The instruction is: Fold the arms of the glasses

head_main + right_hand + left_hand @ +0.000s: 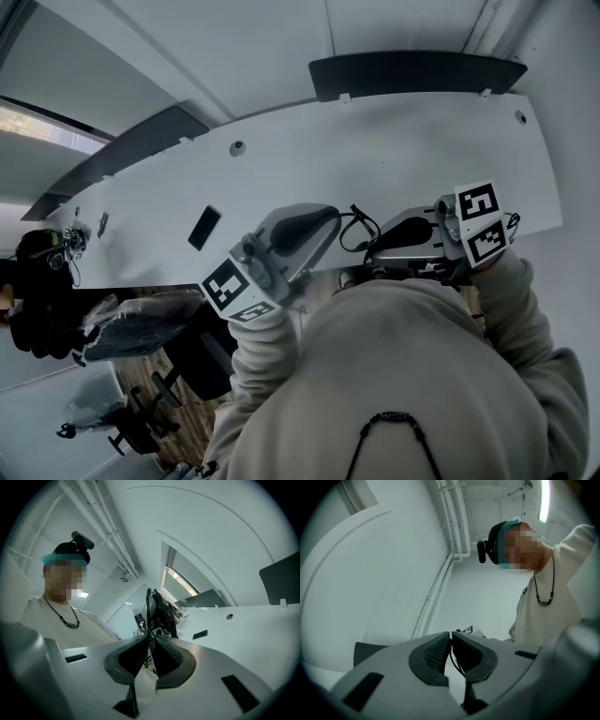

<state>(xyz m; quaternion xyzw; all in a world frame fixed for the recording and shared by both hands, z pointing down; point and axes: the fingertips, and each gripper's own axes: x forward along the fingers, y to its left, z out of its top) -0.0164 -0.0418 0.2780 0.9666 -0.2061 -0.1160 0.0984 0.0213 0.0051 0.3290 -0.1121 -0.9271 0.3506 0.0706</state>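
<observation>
Left claw [451, 634] pinches one thin arm [454, 661], right claw [150, 640] clamps the glasses [157, 609]; fold apparently in hand, next swing that arm inward gently.

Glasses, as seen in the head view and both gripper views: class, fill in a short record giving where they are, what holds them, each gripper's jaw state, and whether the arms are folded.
Item: glasses, thin dark frame
Position: held up between the two grippers, in front of the white desk
Left gripper: jaws closed on a thin dark part of the glasses
Right gripper: jaws closed on the frame, which rises out from between the pads
Arms folded: cannot tell from these views
</observation>
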